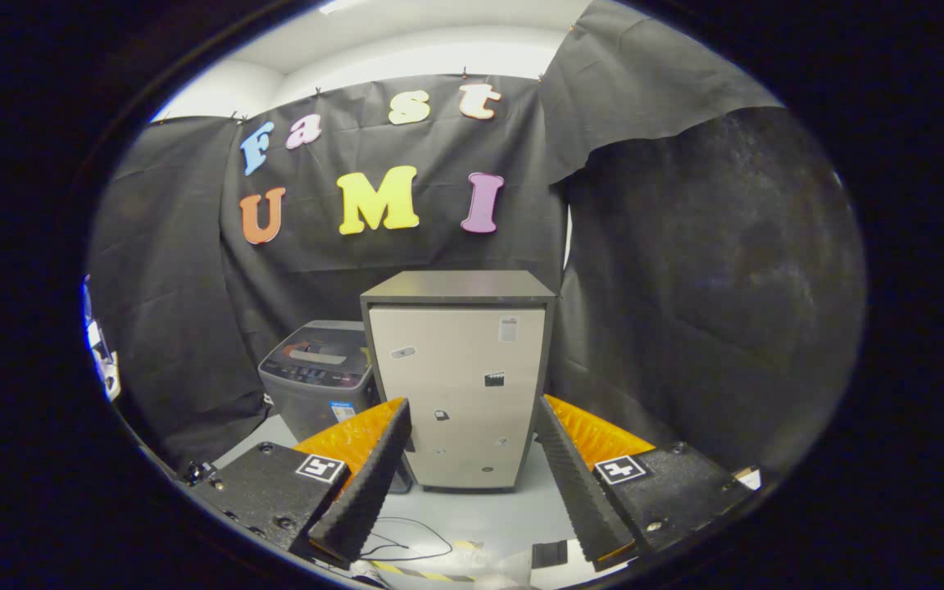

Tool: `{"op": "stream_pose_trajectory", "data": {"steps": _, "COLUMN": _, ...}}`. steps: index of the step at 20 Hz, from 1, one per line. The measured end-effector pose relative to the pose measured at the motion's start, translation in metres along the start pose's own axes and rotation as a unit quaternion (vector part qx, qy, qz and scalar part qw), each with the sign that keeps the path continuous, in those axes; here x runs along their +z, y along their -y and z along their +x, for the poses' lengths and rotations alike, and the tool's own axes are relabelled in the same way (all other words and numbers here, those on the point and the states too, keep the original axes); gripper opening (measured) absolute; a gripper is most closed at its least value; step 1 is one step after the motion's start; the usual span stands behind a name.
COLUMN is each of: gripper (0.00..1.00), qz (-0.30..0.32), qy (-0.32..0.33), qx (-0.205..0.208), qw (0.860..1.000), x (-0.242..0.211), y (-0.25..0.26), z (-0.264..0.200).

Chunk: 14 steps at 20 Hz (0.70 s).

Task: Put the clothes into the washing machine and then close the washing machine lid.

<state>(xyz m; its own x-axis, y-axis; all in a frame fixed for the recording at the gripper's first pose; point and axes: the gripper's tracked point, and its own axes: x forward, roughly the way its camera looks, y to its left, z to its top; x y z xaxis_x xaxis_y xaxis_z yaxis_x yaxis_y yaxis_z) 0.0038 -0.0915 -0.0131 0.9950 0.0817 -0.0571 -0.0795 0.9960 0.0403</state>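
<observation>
A small grey top-loading washing machine (pixel 323 377) stands on the floor well beyond my fingers, off to the left, with its lid down flat. No clothes show on or around it. My gripper (pixel 472 471) is open, its two fingers spread wide with nothing between them, held high and far back from the machine. The left fingertip (pixel 394 426) lines up just right of the washer's front corner.
A beige cabinet (pixel 460 385) with a dark top stands straight ahead beyond the fingers, right beside the washer. Black cloth walls close in behind and to the right. A thin cable (pixel 406 533) and striped tape (pixel 419 571) lie on the pale floor below the fingers.
</observation>
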Motion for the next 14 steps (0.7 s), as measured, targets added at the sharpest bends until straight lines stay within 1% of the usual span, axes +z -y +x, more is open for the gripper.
{"op": "stream_pose_trajectory", "data": {"steps": 3, "gripper": 0.96, "qz": -0.007, "qy": 0.002, "qx": -0.014, "qw": 1.0, "x": -0.002, "y": 0.005, "z": -0.003}}
{"op": "stream_pose_trajectory", "data": {"steps": 8, "gripper": 0.96, "qz": -0.003, "qy": -0.001, "qx": -0.014, "qw": 1.0, "x": -0.003, "y": 0.004, "z": -0.007}}
{"op": "stream_pose_trajectory", "data": {"steps": 14, "gripper": 0.96, "qz": -0.007, "qy": 0.012, "qx": -0.015, "qw": 1.0, "x": 0.009, "y": 0.005, "z": -0.011}}
